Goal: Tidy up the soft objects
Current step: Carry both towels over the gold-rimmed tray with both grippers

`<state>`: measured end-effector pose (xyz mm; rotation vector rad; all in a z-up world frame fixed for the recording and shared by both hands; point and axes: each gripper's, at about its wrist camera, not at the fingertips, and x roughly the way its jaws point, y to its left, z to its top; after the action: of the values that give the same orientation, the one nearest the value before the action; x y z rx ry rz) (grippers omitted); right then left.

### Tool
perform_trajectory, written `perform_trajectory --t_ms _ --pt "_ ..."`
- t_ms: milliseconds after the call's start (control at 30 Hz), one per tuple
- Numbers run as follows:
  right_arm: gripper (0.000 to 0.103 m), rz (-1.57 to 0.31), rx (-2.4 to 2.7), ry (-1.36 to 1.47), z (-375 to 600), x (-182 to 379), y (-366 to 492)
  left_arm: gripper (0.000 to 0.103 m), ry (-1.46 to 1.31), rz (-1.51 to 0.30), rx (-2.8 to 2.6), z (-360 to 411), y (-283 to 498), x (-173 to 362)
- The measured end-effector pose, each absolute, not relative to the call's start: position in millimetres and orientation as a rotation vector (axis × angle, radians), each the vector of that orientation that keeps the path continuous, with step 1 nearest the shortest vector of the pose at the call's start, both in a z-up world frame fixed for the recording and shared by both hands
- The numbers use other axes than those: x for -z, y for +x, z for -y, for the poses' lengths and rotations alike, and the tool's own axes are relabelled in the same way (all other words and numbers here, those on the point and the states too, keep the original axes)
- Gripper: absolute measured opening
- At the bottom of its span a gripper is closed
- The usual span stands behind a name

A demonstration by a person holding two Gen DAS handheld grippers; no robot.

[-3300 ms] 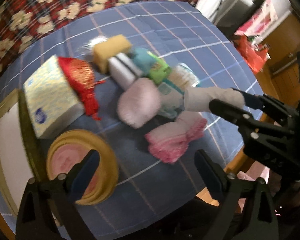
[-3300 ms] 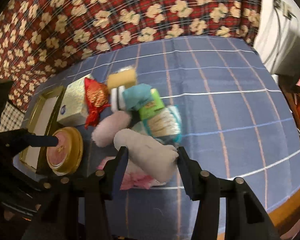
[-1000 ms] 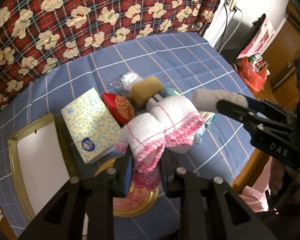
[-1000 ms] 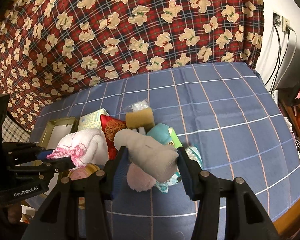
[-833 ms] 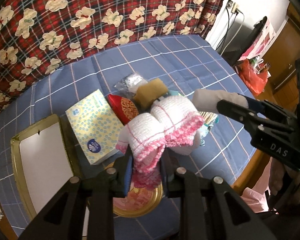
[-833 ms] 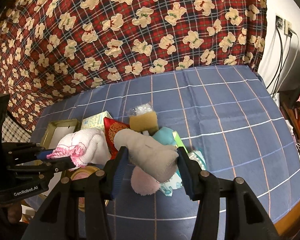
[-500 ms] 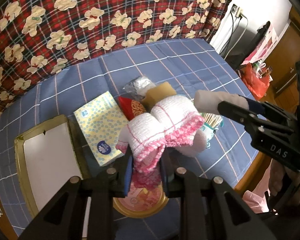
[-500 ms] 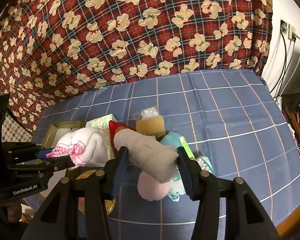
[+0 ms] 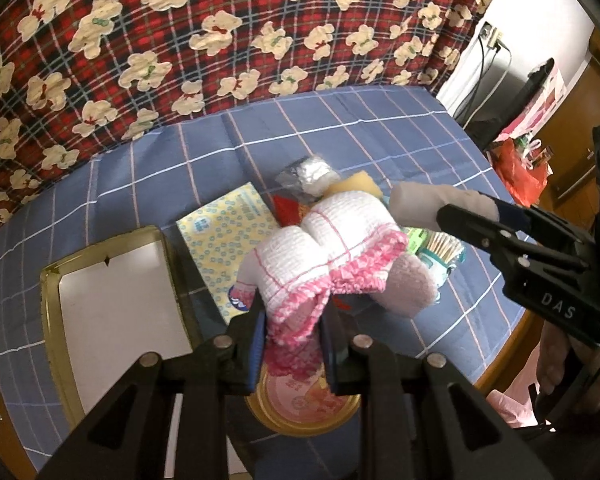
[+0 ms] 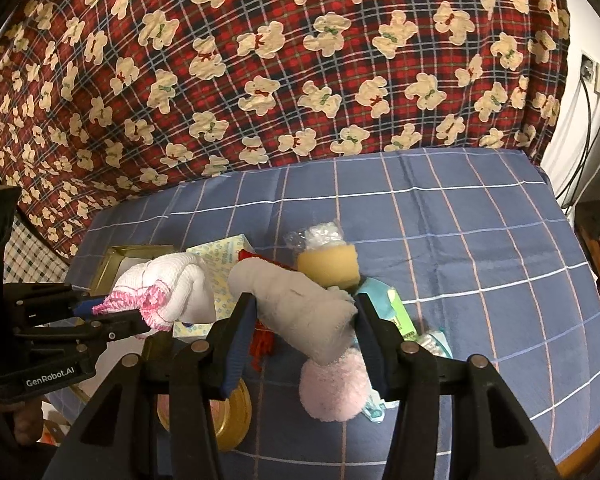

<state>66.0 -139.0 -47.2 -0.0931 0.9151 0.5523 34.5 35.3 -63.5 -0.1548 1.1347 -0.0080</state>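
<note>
The left tool grips a pink-trimmed cloth; the right tool clamps a grey roll. Open blue-checked bench lies far and right, up to the bear-print drape.

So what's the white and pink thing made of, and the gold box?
The white and pink thing looks like woven cotton cloth, a rolled towel: waffle texture, pink fringed edge, squashed in the left gripper. The gold box looks like metal, a tin: thin, shiny gold rim, flat white inside. Both are guesses from looks.
</note>
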Motion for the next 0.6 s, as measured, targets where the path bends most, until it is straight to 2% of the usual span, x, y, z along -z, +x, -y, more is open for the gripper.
perform_trajectory --t_ms 600 --pt "0.052 -0.928 -0.611 -0.131 102.3 53.7 68.5 0.022 -0.205 -1.133 -0.051 -69.4 24.8 64.5"
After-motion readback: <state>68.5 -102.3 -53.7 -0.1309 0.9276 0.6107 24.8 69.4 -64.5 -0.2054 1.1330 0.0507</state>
